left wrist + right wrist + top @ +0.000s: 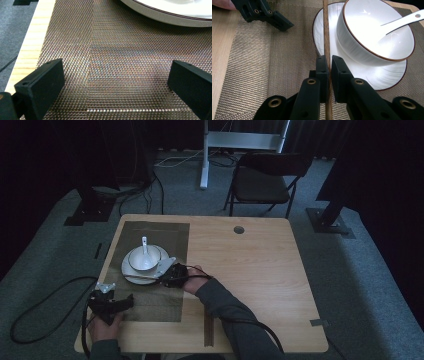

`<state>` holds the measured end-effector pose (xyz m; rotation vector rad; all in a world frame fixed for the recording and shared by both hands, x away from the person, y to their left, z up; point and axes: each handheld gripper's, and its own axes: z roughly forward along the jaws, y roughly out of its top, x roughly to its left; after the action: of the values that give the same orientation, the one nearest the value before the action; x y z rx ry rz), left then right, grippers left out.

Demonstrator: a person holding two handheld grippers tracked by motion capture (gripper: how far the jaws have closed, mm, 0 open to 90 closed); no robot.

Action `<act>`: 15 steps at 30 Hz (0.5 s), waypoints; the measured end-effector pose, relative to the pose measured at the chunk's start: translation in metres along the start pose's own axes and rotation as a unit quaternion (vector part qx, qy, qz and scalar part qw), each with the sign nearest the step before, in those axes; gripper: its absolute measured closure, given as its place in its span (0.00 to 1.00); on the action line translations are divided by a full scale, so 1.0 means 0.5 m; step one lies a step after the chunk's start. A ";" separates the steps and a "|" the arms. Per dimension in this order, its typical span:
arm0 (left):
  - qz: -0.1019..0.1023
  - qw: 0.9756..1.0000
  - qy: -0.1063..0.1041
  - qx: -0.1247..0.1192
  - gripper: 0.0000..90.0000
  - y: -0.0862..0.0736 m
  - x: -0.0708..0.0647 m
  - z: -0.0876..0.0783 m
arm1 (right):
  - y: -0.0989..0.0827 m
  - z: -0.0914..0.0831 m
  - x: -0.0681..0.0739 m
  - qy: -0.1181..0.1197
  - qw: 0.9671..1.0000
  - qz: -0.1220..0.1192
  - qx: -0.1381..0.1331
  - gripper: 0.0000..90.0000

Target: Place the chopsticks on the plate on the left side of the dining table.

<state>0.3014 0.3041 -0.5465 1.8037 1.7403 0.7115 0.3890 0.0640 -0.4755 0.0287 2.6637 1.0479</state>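
A white bowl (372,37) with a white spoon (402,21) in it stands on a white plate (384,75), on a woven bronze placemat (262,65). My right gripper (329,65) is shut on a thin wooden chopstick (326,37), which runs away from the jaws across the plate's near rim, beside the bowl. In the high view the right gripper (167,272) sits at the plate's (131,271) right front edge. My left gripper (115,82) stands open just above the placemat (112,50) with nothing between its jaws, the plate's rim (175,17) ahead of it.
The wooden table (250,270) has a round hole (239,229) near its far edge. A dark folding chair (262,180) stands behind the table. A black cable (45,295) trails off the left side onto the floor.
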 end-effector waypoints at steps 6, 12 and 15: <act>0.000 1.000 0.000 0.000 0.02 0.000 0.000 0.000 | 0.007 0.007 -0.002 0.002 1.000 -0.003 -0.001 0.94; 0.000 1.000 0.000 0.001 0.02 0.000 0.000 0.000 | 0.013 0.013 -0.004 0.003 1.000 -0.005 -0.003 0.94; 0.000 1.000 0.000 0.001 0.02 0.000 0.000 0.000 | 0.016 0.016 -0.004 0.003 1.000 -0.008 -0.001 0.94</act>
<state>0.3014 0.3041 -0.5464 1.8049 1.7406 0.7099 0.3923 0.0750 -0.4752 0.0046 2.6647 1.0471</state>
